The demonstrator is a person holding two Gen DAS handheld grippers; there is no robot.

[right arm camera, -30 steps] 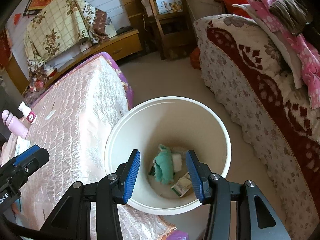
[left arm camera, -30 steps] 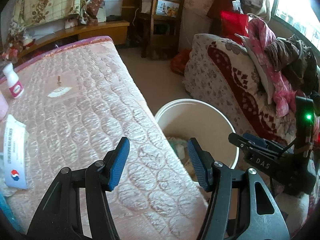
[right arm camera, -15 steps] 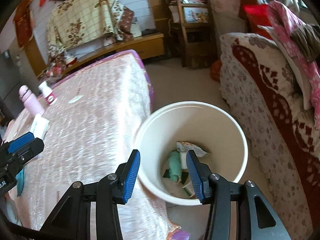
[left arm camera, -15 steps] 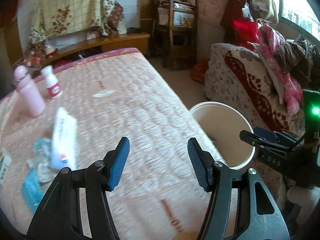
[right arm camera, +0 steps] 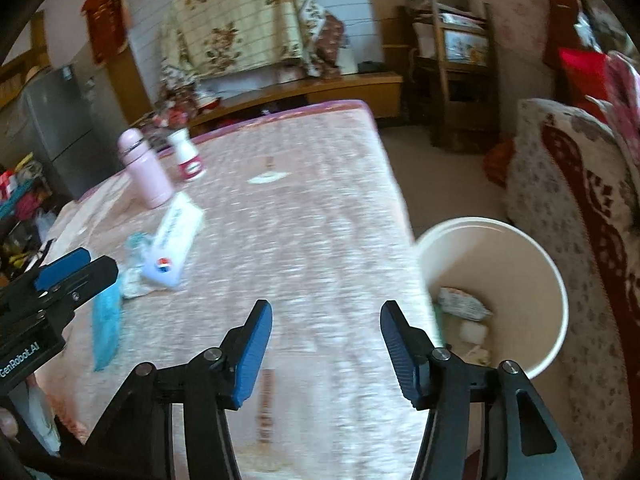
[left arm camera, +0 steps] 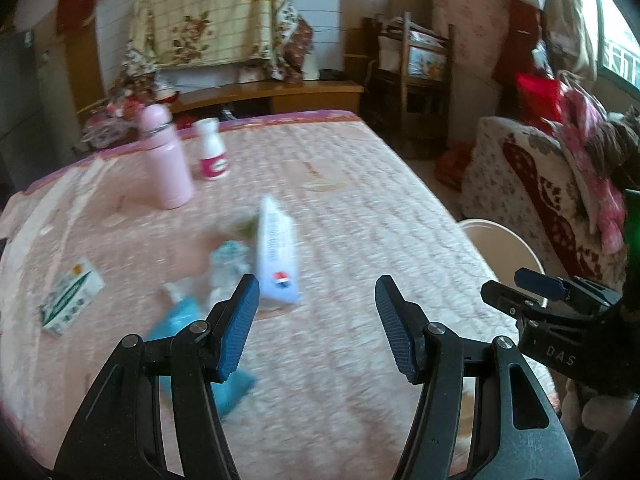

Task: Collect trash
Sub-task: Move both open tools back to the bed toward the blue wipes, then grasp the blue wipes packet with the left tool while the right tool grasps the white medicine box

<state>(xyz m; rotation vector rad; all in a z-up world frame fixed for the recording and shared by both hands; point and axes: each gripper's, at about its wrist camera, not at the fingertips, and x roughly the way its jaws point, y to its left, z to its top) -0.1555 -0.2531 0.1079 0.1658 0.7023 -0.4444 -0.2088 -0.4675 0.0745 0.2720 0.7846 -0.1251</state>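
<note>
My left gripper point(left arm camera: 316, 320) is open and empty above the pink quilted table point(left arm camera: 360, 208). Just ahead of it lie a white and blue packet point(left arm camera: 276, 256), crumpled tissue point(left arm camera: 228, 264), a teal wrapper point(left arm camera: 180, 316) and a small green and white carton point(left arm camera: 70, 296). My right gripper point(right arm camera: 326, 340) is open and empty over the table's right side, next to the white bin point(right arm camera: 500, 248), which holds several pieces of trash point(right arm camera: 464, 304). The packet point(right arm camera: 172, 240) and the teal wrapper point(right arm camera: 106, 320) also show in the right wrist view.
A pink flask point(left arm camera: 166, 160) and a white bottle point(left arm camera: 212, 152) stand at the table's far side. A small flat scrap point(right arm camera: 266, 178) lies mid-table. A floral sofa point(right arm camera: 580, 200) with clothes is right of the bin. Wooden shelves and a chair point(right arm camera: 460, 80) stand behind.
Both grippers have swung left, away from the bin and over the table. The trash pile has come into the left view's centre. Both grippers stay open.
</note>
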